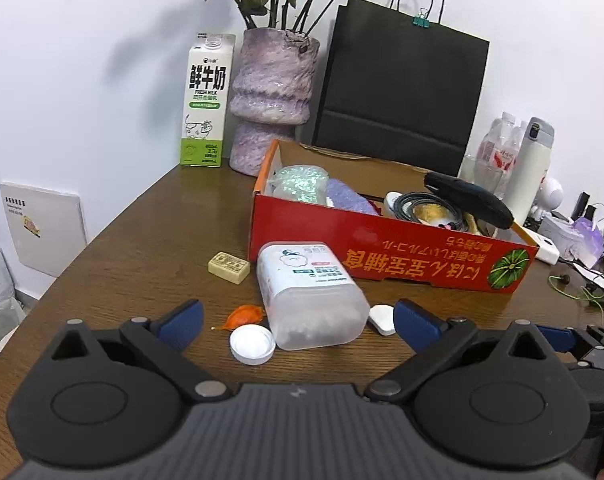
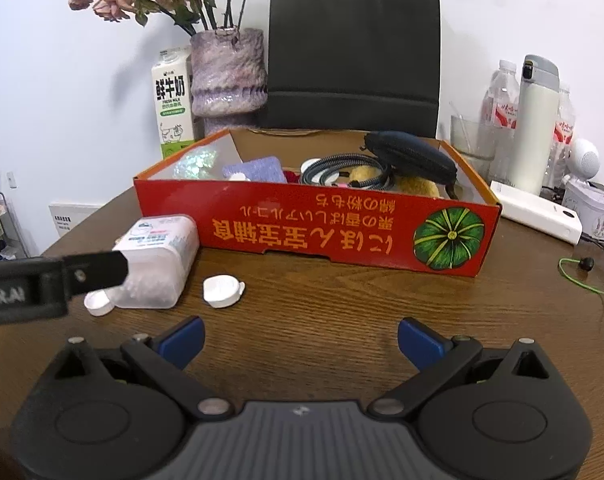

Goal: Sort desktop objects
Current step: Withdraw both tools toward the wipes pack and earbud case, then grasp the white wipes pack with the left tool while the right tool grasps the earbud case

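Observation:
A clear plastic cotton-swab box (image 1: 307,294) lies on its side on the brown table (image 1: 150,248), in front of the red cardboard box (image 1: 385,254). My left gripper (image 1: 298,322) is open, its blue fingers either side of the swab box's near end. Next to the swab box lie a white round cap (image 1: 252,345), an orange petal (image 1: 244,316), a small white case (image 1: 381,319) and a yellow eraser (image 1: 228,267). My right gripper (image 2: 300,340) is open and empty, over bare table in front of the red box (image 2: 321,232). The swab box (image 2: 158,260) and white case (image 2: 223,290) lie to its front left.
The red box holds a dark pouch (image 2: 411,152), a coiled cable (image 2: 343,170), a purple sponge (image 2: 258,170) and other bits. Behind it stand a milk carton (image 1: 206,100), a purple vase (image 1: 270,96), a black paper bag (image 1: 401,80), bottles and a white flask (image 2: 535,128).

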`<state>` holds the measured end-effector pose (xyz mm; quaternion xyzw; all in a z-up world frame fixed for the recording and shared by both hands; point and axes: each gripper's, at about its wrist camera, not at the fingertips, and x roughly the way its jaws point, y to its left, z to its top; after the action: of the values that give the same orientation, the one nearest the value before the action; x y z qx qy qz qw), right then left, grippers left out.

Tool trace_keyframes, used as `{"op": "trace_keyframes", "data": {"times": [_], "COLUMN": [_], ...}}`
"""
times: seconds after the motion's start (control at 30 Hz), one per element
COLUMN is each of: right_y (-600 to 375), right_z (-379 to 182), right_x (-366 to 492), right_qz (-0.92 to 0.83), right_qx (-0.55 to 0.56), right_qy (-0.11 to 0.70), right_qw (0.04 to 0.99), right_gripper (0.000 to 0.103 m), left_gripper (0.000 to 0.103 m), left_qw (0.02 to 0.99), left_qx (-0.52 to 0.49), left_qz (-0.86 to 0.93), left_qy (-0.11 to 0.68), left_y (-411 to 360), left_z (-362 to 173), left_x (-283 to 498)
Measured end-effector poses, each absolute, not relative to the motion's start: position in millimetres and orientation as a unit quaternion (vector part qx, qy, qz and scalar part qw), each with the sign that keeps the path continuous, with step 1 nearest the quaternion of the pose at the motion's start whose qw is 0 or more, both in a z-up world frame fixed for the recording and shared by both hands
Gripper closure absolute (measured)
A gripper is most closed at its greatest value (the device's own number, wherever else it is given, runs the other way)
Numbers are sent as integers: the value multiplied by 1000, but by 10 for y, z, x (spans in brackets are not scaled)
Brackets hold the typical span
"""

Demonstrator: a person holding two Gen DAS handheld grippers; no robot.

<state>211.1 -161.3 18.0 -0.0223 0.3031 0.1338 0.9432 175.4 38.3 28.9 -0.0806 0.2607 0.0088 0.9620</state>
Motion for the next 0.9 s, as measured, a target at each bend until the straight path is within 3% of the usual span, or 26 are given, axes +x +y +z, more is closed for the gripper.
{"op": "trace_keyframes", "data": {"times": [0.53, 0.67, 0.77, 0.9], "right_y": [-1574, -1592, -1569, -1461], "right_z": [151, 152, 153, 151], "right_x": [2322, 2378, 2430, 2459], "right_qz": [144, 143, 150, 176], "right_qx": [-30, -26, -26, -44], "right_qy": [310, 309, 309, 311], "right_qw": [939, 940, 939, 933], "right_gripper": [0, 0, 0, 2], "left_gripper": [1, 25, 32, 35], "left_qw": [958, 949, 946, 946], "left_qx": [-48, -39, -47, -75], "left_qz": [17, 25, 27, 23], "left_qy": [281, 311, 320, 313], "left_y": [175, 151, 188, 304], "left_z": [245, 157, 119, 157], "left_x": [2251, 2414, 2453, 2425]}}
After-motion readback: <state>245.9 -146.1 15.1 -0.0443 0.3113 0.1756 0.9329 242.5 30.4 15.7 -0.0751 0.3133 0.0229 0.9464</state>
